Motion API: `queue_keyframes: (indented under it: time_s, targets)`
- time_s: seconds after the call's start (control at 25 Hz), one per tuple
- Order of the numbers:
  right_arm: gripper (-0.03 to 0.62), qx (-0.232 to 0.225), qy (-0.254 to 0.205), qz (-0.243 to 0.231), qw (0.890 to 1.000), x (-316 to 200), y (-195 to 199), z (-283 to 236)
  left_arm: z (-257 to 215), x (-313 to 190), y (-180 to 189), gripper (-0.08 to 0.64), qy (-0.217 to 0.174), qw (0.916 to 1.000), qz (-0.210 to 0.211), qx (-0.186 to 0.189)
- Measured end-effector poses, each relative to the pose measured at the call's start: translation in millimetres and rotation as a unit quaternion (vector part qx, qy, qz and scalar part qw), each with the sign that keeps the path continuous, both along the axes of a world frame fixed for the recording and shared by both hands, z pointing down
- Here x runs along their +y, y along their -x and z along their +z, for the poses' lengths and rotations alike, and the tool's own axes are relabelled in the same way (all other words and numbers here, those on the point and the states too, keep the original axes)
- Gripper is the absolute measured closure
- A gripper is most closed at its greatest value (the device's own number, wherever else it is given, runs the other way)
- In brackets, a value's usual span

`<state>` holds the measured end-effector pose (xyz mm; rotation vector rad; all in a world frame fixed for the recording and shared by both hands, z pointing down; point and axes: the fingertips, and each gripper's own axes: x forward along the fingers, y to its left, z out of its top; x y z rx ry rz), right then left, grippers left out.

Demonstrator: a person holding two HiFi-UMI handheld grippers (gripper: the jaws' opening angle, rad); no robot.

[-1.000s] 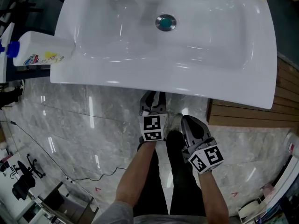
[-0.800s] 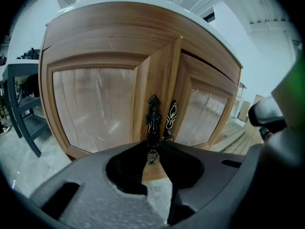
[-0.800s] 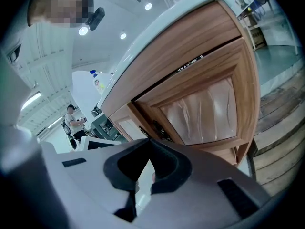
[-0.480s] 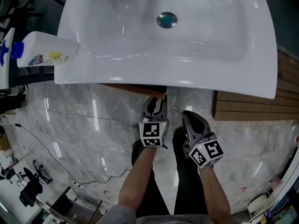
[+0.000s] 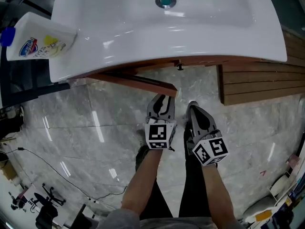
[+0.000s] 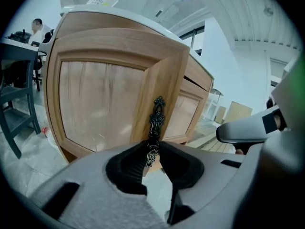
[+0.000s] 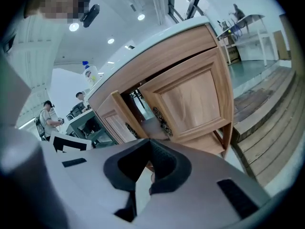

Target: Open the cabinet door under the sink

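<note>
While I look down from the head view, the white sink (image 5: 143, 32) fills 12 o'clock, its drain (image 5: 165, 1) near the top edge and a plastic bottle (image 5: 40, 42) lying on its corner at 10 o'clock. Glossy grey marble floor (image 5: 95, 137) takes up the middle, and a wooden deck (image 5: 257, 85) steps up at 2 o'clock. Under the sink rim, the left cabinet door (image 5: 138, 82) stands swung out toward me, and only its top edge shows from above. My left gripper (image 5: 162, 100) sits at that door's free edge; its own view shows its jaws clamped on the dark ornate door handle (image 6: 156, 116), whose lower end is lost behind the pads. My right gripper (image 5: 192, 105) hangs just beside it at 3 o'clock, jaws pressed together with nothing between them. From the right gripper view, the other door (image 7: 190, 99) is closed at 1 o'clock, and the gap behind the opened door is too dark to read. A dark chair (image 6: 14, 94) is cut off at 9 o'clock in the left gripper view, and a distant person (image 7: 47, 118) is too small to make out.
</note>
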<state>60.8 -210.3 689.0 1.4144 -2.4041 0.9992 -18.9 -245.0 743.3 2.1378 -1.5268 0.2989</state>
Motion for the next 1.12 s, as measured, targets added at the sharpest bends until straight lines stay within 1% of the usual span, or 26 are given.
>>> queue_keyframes:
  time_s: [0.08, 0.24, 0.4, 0.64, 0.88, 1.0, 1.08, 1.12]
  targets:
    - [0.584, 0.008, -0.004, 0.001, 1.0, 10, 5, 4, 0, 8, 2, 0.476, -0.01, 0.9998, 0.018, 0.004]
    - [0.583, 0.014, -0.004, 0.017, 1.0, 30, 11, 7, -2, 27, 3, 0.476, -0.021, 0.9978, 0.062, 0.008]
    - [0.583, 0.019, -0.007, 0.012, 1.0, 51, 33, 8, -3, 53, 12, 0.476, -0.026, 0.9951, 0.093, 0.02]
    - [0.584, 0.029, -0.003, 0.021, 0.999, 92, 81, 16, -3, 103, 50, 0.476, -0.042, 0.9858, 0.162, 0.017]
    - [0.583, 0.023, 0.016, 0.034, 0.999, 131, 113, 27, -2, 140, 82, 0.476, -0.042, 0.9765, 0.211, 0.008]
    - [0.584, 0.018, 0.021, 0.04, 0.999, 146, 129, 29, -1, 158, 107, 0.477, -0.04, 0.9734, 0.225, 0.006]
    - [0.583, 0.016, 0.023, 0.043, 0.999, 153, 140, 29, 0, 168, 127, 0.479, -0.035, 0.9747, 0.221, 0.003]
    - [0.583, 0.015, 0.023, 0.045, 0.999, 155, 146, 28, 1, 173, 138, 0.482, -0.031, 0.9766, 0.213, 0.0]
